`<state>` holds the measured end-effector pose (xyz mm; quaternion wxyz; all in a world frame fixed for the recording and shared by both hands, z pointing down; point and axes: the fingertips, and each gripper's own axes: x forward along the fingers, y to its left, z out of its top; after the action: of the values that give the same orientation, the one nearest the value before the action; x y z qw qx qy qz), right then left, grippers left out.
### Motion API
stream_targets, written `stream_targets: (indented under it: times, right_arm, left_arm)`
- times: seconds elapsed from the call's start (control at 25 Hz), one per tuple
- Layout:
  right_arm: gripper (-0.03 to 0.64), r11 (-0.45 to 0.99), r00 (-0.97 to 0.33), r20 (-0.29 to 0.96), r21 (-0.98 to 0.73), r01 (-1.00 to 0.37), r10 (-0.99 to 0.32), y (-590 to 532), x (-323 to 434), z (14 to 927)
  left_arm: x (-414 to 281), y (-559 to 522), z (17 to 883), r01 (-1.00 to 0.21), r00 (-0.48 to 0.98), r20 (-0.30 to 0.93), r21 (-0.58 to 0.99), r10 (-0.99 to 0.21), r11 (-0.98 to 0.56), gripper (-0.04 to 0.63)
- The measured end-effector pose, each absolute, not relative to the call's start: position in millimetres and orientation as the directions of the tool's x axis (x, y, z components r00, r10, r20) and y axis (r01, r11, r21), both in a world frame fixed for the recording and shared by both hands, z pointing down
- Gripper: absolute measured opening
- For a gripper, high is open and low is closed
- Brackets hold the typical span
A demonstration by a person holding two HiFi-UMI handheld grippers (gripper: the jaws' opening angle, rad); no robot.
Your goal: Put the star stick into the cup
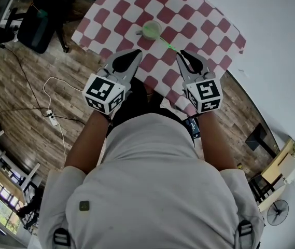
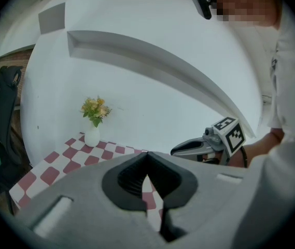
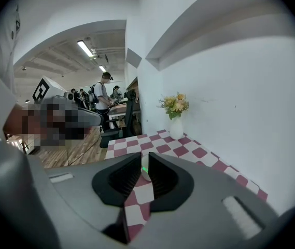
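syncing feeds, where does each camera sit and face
Head view: on the person's head, facing down on the red-and-white checked tablecloth, pale green cup, left gripper, right gripper, forearms, torso.
Left gripper view: on the left gripper, facing along its touching jaws toward the white wall; right gripper shows.
Right gripper view: on the right gripper, facing the cup through its narrow jaw gap.
Both gripper views share the white flower vase.

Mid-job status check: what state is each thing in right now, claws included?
Left claw: shut, empty.
Right claw: slightly open, nothing gripped.
Star stick: lying on the checkered cloth beside the cup, not gripped.
Cup: upright on the cloth.
Flower vase: upright on the cloth.
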<state>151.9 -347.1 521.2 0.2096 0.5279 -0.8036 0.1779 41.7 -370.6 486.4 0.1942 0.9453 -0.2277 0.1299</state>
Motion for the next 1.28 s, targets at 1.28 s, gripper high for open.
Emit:
stream_targets:
  times: [1.28]
  right_arm:
    - [0.009, 0.484, -0.459, 0.315, 0.002, -0.875, -0.831, -249.9, 180.3, 425.1]
  left_arm:
    - [69.9, -266.2, 383.0, -0.565, 0.821, 0.177, 0.111, -0.543, -0.818, 0.005]
